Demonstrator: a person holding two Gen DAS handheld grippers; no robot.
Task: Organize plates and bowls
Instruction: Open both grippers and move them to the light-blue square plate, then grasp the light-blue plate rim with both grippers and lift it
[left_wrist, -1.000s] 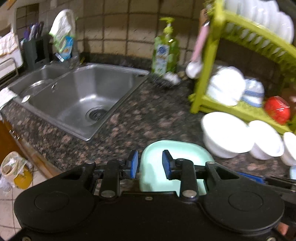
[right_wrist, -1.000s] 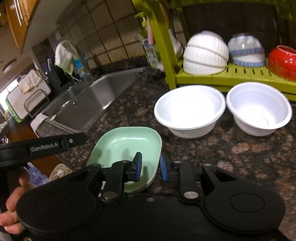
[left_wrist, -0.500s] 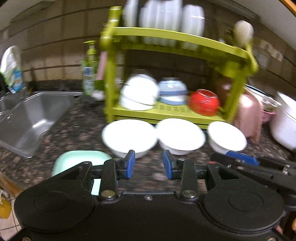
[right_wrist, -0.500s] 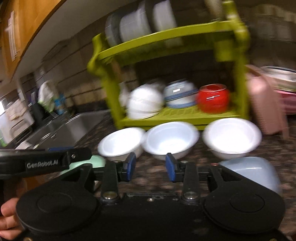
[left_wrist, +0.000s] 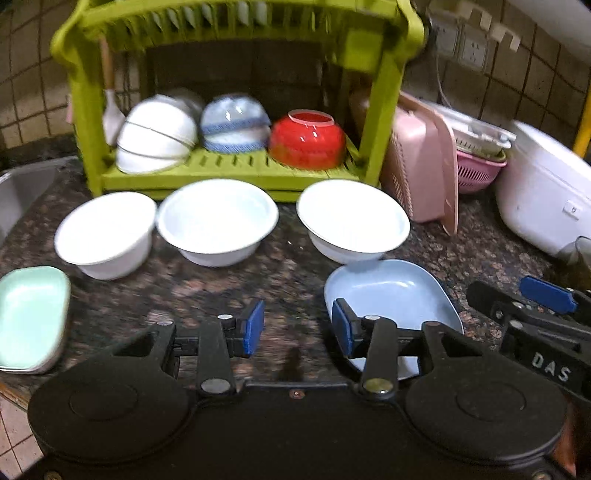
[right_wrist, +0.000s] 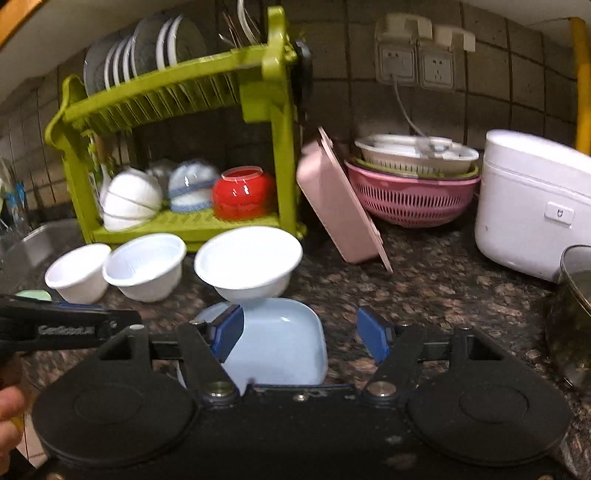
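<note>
Both claws hover over the front part of the dark speckled surface (left_wrist: 288, 269), and neither carries anything, so the step in hand looks like the choice and approach of the next dish. The right claw (right_wrist: 300, 334) is spread wide, its left pad over the near-left part of the pale blue dish (right_wrist: 280, 339), which lies empty near the front edge of the surface. The left claw (left_wrist: 297, 326) is also spread, with bare surface between its pads; the same blue dish (left_wrist: 391, 295) lies at its right pad.

Three white bowls stand upright and empty in a row along the foot of the green rack (left_wrist: 229, 173): the left bowl (left_wrist: 105, 232), the middle bowl (left_wrist: 218, 221) and the right bowl (left_wrist: 352, 219). The right bowl sits just behind the blue dish; whether they touch I cannot tell. A mint green dish (left_wrist: 33, 314), also empty, lies at the left end of the front edge.

The rack's lower shelf holds upturned bowls: white ones (left_wrist: 157, 134), a blue-banded one (left_wrist: 234, 123) and a red one (left_wrist: 308, 140). Its upper tier holds plates (right_wrist: 147, 55) on edge.

The next move, as I judge it, calls for the right claw to come down so that the blue dish's rim lies between the pads, then to close; a thin, shallow rim may slip.
</note>
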